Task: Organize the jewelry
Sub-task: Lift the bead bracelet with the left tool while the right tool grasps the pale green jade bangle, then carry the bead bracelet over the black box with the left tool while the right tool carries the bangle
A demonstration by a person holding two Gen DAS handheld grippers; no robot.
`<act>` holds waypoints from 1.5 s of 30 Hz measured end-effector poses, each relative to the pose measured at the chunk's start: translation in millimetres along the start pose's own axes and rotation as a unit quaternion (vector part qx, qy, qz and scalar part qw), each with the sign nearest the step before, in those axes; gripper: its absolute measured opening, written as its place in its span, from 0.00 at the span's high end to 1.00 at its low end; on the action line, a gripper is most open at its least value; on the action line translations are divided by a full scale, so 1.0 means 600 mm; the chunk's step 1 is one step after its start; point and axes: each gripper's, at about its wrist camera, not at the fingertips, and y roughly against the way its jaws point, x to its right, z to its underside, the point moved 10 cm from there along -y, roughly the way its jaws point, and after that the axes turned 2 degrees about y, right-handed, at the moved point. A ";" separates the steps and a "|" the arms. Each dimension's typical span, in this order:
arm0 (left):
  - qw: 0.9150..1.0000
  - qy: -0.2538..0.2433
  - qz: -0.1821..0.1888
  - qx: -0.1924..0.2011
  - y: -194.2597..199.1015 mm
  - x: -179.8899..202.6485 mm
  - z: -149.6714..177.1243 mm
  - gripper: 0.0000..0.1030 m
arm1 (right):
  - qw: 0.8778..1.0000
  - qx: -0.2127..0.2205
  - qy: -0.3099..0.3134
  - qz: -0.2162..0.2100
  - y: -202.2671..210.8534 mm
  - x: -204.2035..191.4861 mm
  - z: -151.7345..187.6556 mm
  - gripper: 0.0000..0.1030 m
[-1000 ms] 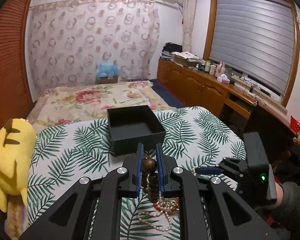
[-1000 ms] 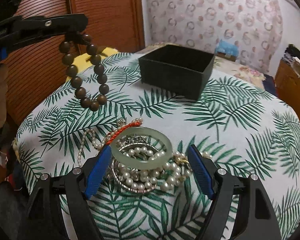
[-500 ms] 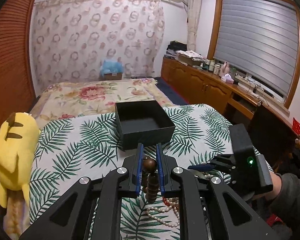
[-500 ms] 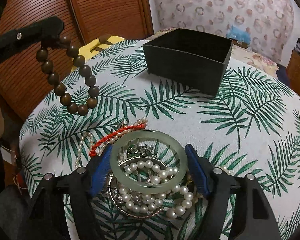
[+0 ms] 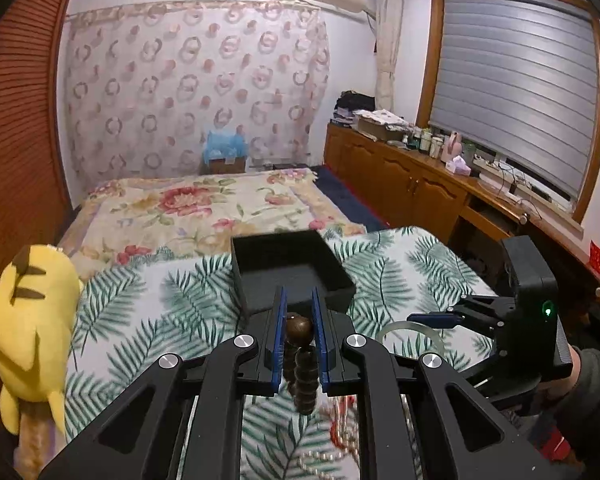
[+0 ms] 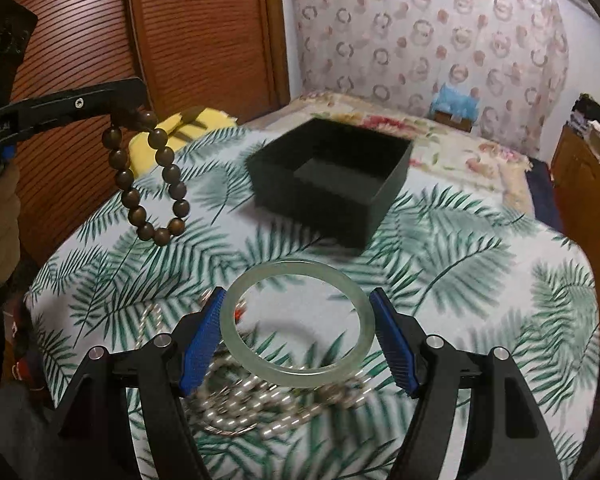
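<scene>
While the left gripper sits at the bottom centre of its own view, its blue pads are clamped on one brown bead of the wooden bead bracelet, the other beads hanging below in a column. In the right wrist view that same bracelet dangles as a loop at the upper left, clear of the leaf-print cloth. At the far left of the left wrist view a yellow plush toy leans at the cloth's edge. Just beyond the left fingertips stands the open black box, its inside dark and, as far as it shows, bare; in the right wrist view it sits upper centre. Lower centre there, the right gripper has its pads pressed on both sides of the pale green bangle, which looks lifted off the blurred heap of pearl strands beneath; its jaws have just closed in on it. At the right of the left wrist view, the right gripper shows with the bangle's arc beside it, and a dark sleeve behind.
</scene>
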 end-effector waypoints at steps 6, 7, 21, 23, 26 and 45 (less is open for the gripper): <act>1.000 -0.009 0.004 0.009 -0.033 0.006 -0.056 1.00 | 1.000 0.021 -0.001 0.008 0.005 0.041 -0.048 0.28; 1.000 -0.008 0.008 0.007 -0.039 0.008 -0.063 1.00 | 1.000 0.024 -0.004 0.005 0.005 0.046 -0.054 0.28; 0.987 0.001 -0.033 -0.156 -0.146 -0.072 0.129 0.82 | 1.000 0.013 -0.007 -0.013 -0.022 0.052 -0.034 0.28; 0.985 -0.007 -0.047 -0.168 -0.156 -0.077 0.140 0.69 | 1.000 0.011 -0.009 -0.013 -0.027 0.054 -0.034 0.28; 0.981 -0.022 -0.055 -0.182 -0.167 -0.079 0.155 0.69 | 1.000 0.009 -0.009 -0.013 -0.030 0.055 -0.035 0.28; 0.998 -0.021 0.014 -0.063 -0.100 -0.013 0.010 0.88 | 0.999 0.035 0.013 -0.015 -0.013 0.054 -0.086 0.28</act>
